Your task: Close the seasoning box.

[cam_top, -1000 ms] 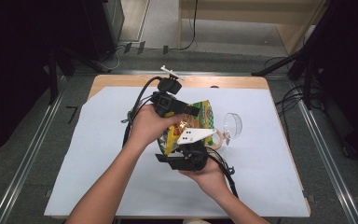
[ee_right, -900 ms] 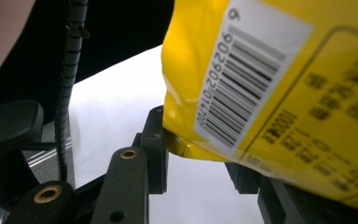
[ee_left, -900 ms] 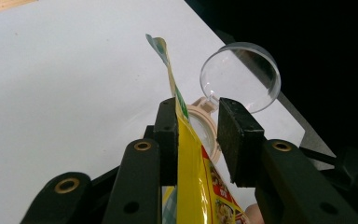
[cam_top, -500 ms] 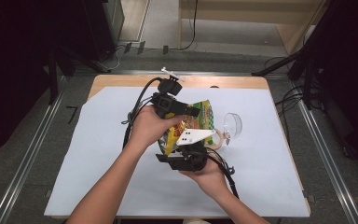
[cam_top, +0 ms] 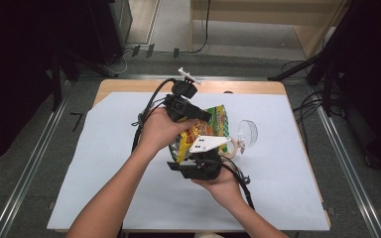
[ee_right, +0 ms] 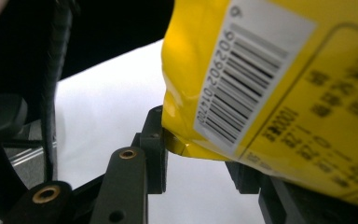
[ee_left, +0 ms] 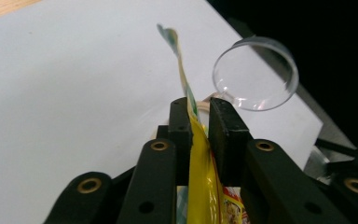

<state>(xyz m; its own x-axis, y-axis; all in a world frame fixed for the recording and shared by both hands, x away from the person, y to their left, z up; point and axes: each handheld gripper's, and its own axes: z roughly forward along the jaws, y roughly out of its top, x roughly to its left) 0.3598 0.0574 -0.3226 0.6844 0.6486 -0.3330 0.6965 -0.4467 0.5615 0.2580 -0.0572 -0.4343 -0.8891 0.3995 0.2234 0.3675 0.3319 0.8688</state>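
Note:
A yellow and green snack bag (cam_top: 212,120) is held up over the table between my two grippers. My left gripper (cam_top: 204,117) comes in from above. Its jaws have just been closing on the bag's flat top edge (ee_left: 196,140), and the film sits pinched between them in the left gripper view, so my left gripper (ee_left: 200,119) is shut on it. My right gripper (cam_top: 186,152) is below, under a white plate. It is shut on the bag's lower corner (ee_right: 182,140), beside the barcode (ee_right: 242,79), with my right gripper (ee_right: 198,151) seen from behind the bag.
A clear stemmed glass (cam_top: 248,133) lies on its side just right of the bag, and its rim (ee_left: 256,74) is close beyond the left jaws. A white sheet (cam_top: 99,178) covers the wooden table (cam_top: 129,85). Dark floor and cables surround the table.

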